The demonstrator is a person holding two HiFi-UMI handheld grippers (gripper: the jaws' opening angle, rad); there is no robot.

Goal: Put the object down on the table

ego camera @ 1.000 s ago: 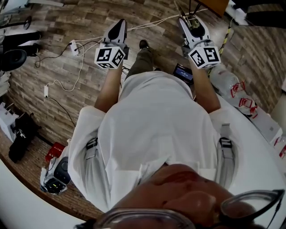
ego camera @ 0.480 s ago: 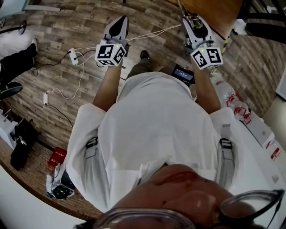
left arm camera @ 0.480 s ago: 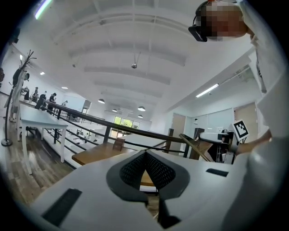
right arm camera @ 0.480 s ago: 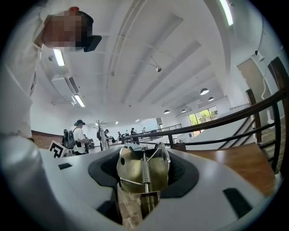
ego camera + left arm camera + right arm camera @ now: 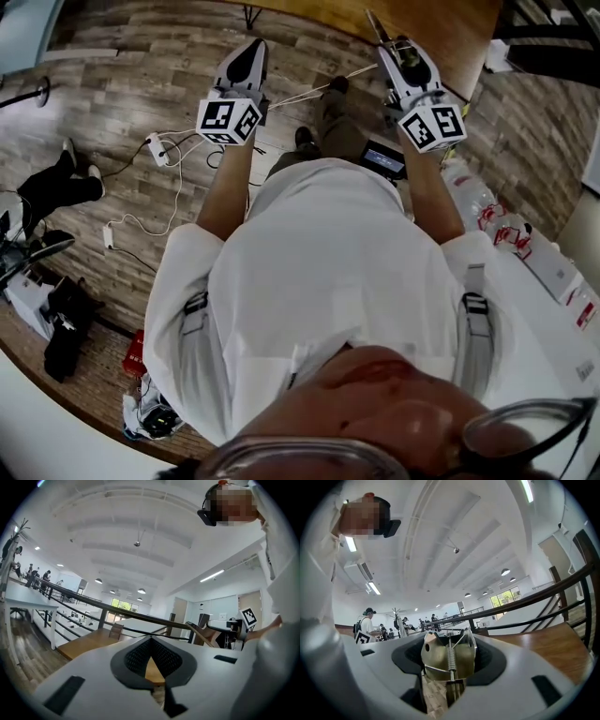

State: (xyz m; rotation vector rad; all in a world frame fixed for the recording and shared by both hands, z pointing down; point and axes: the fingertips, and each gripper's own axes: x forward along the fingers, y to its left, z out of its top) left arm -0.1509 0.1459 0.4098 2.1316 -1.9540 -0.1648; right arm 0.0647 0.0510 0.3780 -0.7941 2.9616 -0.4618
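Note:
My right gripper (image 5: 398, 49) is shut on a brass-coloured metal clip with a spring (image 5: 448, 657), which fills the space between its jaws in the right gripper view. The clip (image 5: 405, 54) shows in the head view as a small metal piece with a thin wire sticking forward. My left gripper (image 5: 249, 54) is shut with nothing in it; its dark pads (image 5: 136, 657) meet at the tip. Both grippers are held out in front of the person's body, above the floor. A brown wooden table (image 5: 441, 23) lies just beyond them, its edge under the right gripper's tip.
White cables and a power strip (image 5: 155, 148) trail over the plank floor at left. A black device (image 5: 384, 157) hangs by the person's waist. Plastic bags (image 5: 487, 202) and a white counter (image 5: 553, 309) stand at right, black bags (image 5: 66, 328) at left. A dark railing (image 5: 543, 599) crosses behind.
The person has stepped forward: the floor has slid down the head view and the wooden table has come further into view at the top. Both grippers keep their hold and pose.

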